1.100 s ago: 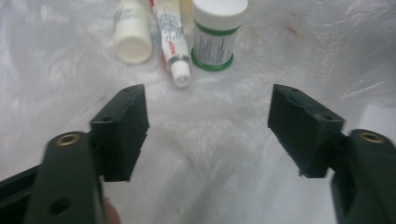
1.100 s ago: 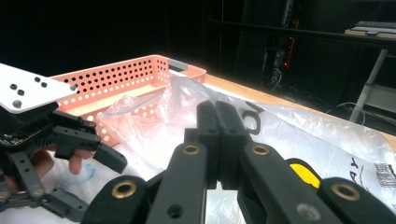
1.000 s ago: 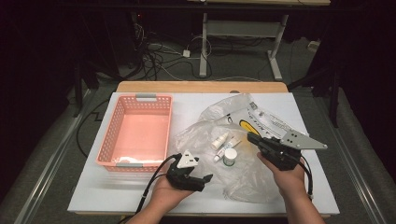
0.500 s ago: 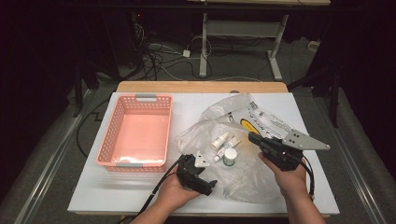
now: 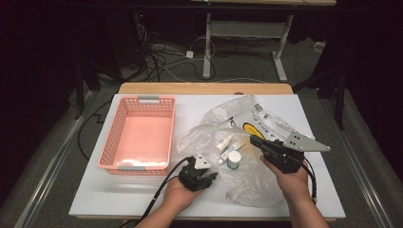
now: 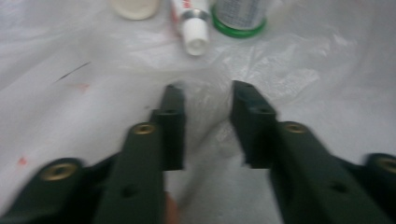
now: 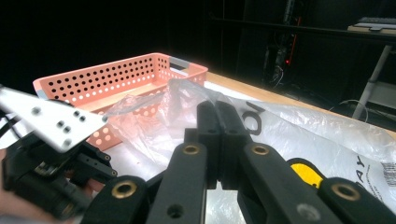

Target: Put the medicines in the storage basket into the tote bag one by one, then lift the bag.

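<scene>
Your left gripper [image 5: 205, 178], low centre of the high view, has just been narrowing its fingers [image 6: 172, 126] around a fold of the clear plastic bag [image 5: 266, 185]; not pinched yet, so close squarely on it. Right gripper [image 5: 256, 142], mid-right, fingers clamped on the bag's film; hold it taut. Inside the bag, mid-frame: three small containers [image 5: 234, 159]. Upper left on the worktop [image 5: 95, 199]: one pink basket [image 5: 139, 137].

A pink basket [image 5: 138, 135] sits on the white table [image 5: 95, 190].

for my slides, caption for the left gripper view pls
Left gripper closing on a fold of clear plastic bag, small tube beyond.
</scene>
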A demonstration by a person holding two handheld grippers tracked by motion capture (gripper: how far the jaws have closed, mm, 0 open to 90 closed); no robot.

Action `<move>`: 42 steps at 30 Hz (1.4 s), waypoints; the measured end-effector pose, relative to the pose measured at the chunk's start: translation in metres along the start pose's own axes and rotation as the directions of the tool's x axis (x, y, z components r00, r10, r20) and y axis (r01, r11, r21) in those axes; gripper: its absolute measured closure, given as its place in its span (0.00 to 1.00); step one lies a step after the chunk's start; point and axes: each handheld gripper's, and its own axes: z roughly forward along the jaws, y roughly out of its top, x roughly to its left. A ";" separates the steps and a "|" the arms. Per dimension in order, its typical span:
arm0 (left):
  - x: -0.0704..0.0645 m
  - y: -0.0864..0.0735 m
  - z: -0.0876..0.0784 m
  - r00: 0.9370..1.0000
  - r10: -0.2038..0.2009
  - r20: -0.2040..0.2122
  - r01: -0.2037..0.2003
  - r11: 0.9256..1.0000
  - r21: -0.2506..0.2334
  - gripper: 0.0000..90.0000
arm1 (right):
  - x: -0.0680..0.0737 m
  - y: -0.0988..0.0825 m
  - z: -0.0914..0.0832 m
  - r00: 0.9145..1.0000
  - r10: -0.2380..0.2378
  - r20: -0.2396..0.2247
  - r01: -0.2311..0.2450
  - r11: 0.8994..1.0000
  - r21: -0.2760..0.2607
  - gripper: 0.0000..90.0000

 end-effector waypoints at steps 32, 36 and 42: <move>-0.006 0.013 -0.045 0.995 0.067 0.069 -0.044 0.955 -0.294 0.99 | -0.003 0.002 -0.003 0.999 0.001 0.039 0.000 1.000 -0.023 1.00; -0.002 0.023 -0.057 0.996 0.079 0.050 -0.057 0.940 -0.336 0.99 | -0.003 0.009 -0.002 0.999 -0.014 0.052 0.016 0.999 -0.031 1.00; 0.004 0.054 -0.076 0.995 0.096 0.009 -0.083 0.907 -0.414 0.99 | -0.004 0.030 0.003 0.996 -0.038 0.086 0.043 0.998 -0.050 1.00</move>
